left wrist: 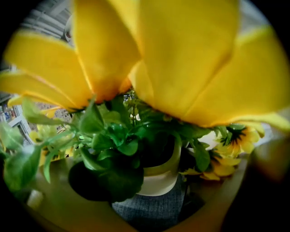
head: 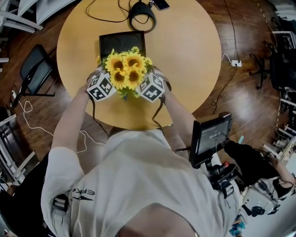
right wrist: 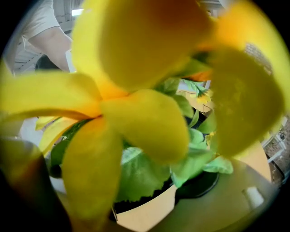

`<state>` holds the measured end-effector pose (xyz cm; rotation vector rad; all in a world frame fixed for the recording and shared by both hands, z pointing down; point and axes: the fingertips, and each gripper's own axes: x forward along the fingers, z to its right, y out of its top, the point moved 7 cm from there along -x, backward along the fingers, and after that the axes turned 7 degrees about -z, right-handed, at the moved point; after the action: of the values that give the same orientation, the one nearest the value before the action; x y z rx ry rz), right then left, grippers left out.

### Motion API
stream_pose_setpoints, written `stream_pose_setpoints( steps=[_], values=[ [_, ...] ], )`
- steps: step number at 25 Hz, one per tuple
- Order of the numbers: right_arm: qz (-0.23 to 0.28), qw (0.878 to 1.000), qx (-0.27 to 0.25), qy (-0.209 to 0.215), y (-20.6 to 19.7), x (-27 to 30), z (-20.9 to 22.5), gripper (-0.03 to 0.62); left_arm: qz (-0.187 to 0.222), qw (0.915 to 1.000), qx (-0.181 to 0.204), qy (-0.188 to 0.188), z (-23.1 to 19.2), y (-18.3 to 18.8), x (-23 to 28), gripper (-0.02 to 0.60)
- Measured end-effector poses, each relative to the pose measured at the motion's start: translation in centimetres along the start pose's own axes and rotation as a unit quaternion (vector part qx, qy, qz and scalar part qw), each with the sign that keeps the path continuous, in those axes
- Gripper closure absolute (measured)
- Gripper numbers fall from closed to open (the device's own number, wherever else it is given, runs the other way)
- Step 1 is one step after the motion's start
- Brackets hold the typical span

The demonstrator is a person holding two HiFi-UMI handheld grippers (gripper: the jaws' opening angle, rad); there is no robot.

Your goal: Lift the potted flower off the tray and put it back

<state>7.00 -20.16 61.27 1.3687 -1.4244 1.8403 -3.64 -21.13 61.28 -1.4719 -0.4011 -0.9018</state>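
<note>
The potted flower is a bunch of yellow sunflowers (head: 126,69) with green leaves in a cream pot (left wrist: 159,177). From above, the blooms hide the pot and the near part of the black tray (head: 121,42). My left gripper (head: 102,85) is at the plant's left and my right gripper (head: 151,87) at its right, both reaching in under the flowers. In the left gripper view the pot stands between widely spread jaws over a grey woven surface (left wrist: 149,210), with a gap on its right side. In the right gripper view the pot rim (right wrist: 145,209) lies low between wide jaws, and petals hide any contact.
The round wooden table (head: 185,55) also carries a black cable loop (head: 141,16) and a phone (head: 160,3) at its far side. A black chair (head: 34,69) stands to the left. A screen on a stand (head: 212,136) is at my right, with cables on the floor.
</note>
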Motion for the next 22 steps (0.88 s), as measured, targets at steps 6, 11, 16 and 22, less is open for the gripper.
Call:
stream_pose_setpoints(
  steps=[6, 11, 16, 22],
  values=[
    [0.0, 1.0, -0.006, -0.006, -0.68, 0.42, -0.32, 0.174, -0.002, 1.0, -0.007, -0.001, 0.51, -0.49, 0.65, 0.101],
    [0.005, 1.0, -0.009, -0.011, -0.78, 0.48, -0.27, 0.172, 0.006, 1.0, -0.008, 0.001, 0.47, -0.53, 0.75, 0.101],
    [0.001, 1.0, -0.01, -0.007, -0.81, 0.68, -0.29, 0.166, 0.004, 1.0, -0.008, -0.003, 0.52, -0.72, 0.9, 0.101],
    [0.003, 1.0, 0.001, -0.013, -0.54, 0.09, 0.44, 0.117, -0.001, 0.9996, -0.015, 0.022, 0.4, -0.72, 0.25, 0.1]
  ],
)
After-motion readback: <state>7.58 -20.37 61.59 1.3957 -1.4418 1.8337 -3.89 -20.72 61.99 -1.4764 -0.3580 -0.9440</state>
